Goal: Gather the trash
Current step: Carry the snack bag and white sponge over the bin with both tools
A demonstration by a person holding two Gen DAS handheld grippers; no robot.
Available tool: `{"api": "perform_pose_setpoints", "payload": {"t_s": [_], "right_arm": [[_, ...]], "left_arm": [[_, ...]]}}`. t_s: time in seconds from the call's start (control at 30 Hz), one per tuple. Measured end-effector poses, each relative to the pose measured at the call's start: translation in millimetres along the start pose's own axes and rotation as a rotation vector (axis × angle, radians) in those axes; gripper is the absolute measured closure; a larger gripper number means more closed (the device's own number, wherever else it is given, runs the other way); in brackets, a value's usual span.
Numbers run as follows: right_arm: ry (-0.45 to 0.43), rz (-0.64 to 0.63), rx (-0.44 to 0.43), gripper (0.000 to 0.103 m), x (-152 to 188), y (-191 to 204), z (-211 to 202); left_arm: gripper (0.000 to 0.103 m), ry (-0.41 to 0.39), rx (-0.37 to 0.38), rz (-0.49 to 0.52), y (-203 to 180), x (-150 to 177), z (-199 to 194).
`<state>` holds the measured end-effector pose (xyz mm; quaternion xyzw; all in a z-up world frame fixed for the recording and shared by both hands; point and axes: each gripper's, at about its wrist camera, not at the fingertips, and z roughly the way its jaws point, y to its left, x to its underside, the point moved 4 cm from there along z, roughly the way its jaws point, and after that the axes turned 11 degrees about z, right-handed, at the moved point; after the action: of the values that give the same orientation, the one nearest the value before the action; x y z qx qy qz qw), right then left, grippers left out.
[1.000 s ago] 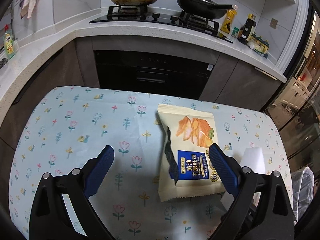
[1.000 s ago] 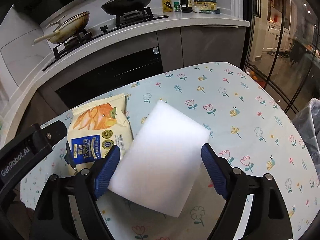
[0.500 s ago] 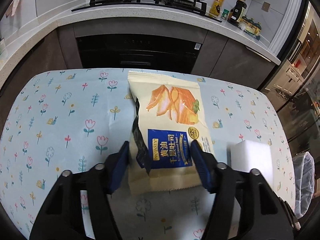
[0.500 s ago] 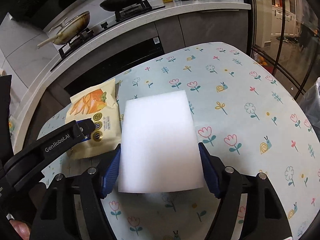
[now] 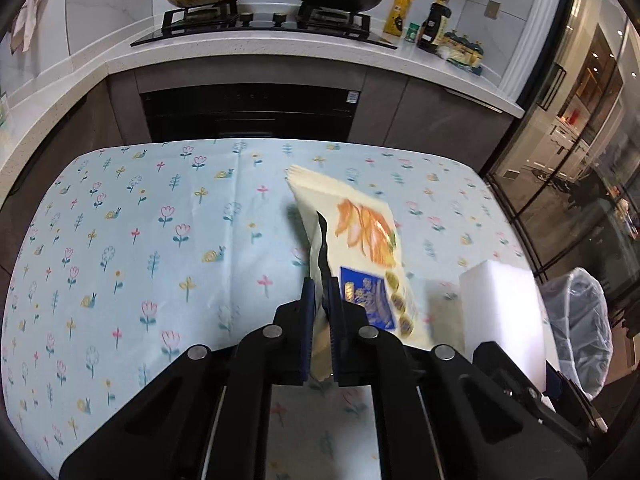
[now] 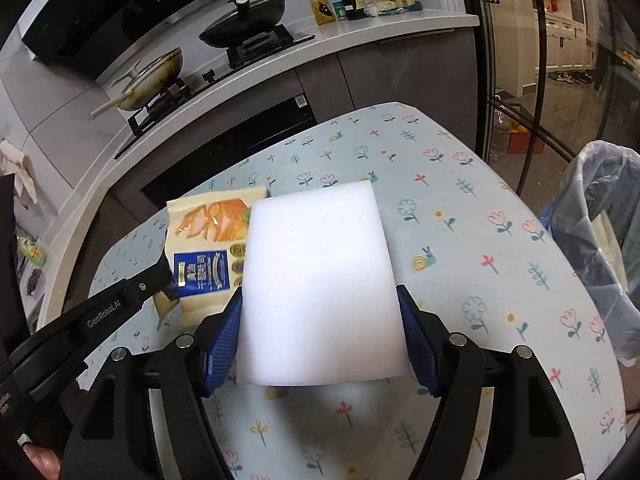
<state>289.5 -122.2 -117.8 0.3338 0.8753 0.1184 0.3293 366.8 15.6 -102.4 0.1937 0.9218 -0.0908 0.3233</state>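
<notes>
Since the earlier frames, my left gripper (image 5: 320, 292) had gone from standing wide around the packet (image 5: 360, 248) to being clamped tight on its near edge, and the packet, which had lain flat on the table (image 5: 140, 240), now hung crumpled and tilted between the blue pads, its upper end pointing toward the stove (image 5: 256, 20). My right gripper (image 6: 320, 320) had closed from a looser stance onto the white block (image 6: 320, 284), which sat straighter between the fingers than it had a second before.

In the left wrist view I saw the left jaws nearly touching, with only the thin folded edge of the packet pinched between them. The packet's printed face, orange on cream with a blue label, was turned to the right and slightly blurred. In the right wrist view the right jaws stood fairly wide, their pads pressed against the two long sides of the block. I could not tell whether its far end was resting on the floral cloth or raised off it.

From the right wrist view the packet lay just left of the block, partly hidden behind it, with the black body of the left gripper reaching in from the lower left. A bin (image 6: 600, 240) lined with a clear bag stood off the table's right edge, well apart from both grippers. Two pans sat on the stove behind the table.
</notes>
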Motion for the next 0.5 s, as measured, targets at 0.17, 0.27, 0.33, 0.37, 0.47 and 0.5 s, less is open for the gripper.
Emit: {"api": "perform_pose_setpoints", "payload": {"t_s": [0.17,0.27,0.33,0.37,0.47,0.5], "right_arm": [[-0.040,0.026,-0.005,0.034,-4.0,-25.0,-35.6],[-0.069,0.059,-0.009,0.034,-8.8,-45.1,-58.7],[-0.085,0.076,-0.009,0.034,-11.5,-57.2,-70.7],[-0.093,0.084,-0.010,0.034,-12.3,-63.5,-76.8],[-0.118,0.104,-0.009,0.034,-16.3,-82.2,-95.3],[-0.125,0.108,-0.009,0.034,-17.5,-88.6,-100.9]], "left_arm": [[0.097,-0.020,0.019,0.019,-29.0,11.3,-30.0],[0.097,-0.024,0.028,0.034,-46.3,17.5,-43.3],[0.097,-0.030,0.033,0.051,-59.5,20.0,-52.7],[0.097,-0.034,0.034,0.060,-66.5,21.1,-57.5],[0.097,-0.051,0.041,0.086,-88.8,22.8,-73.0],[0.097,-0.056,0.046,0.095,-95.6,23.3,-77.3]]}}
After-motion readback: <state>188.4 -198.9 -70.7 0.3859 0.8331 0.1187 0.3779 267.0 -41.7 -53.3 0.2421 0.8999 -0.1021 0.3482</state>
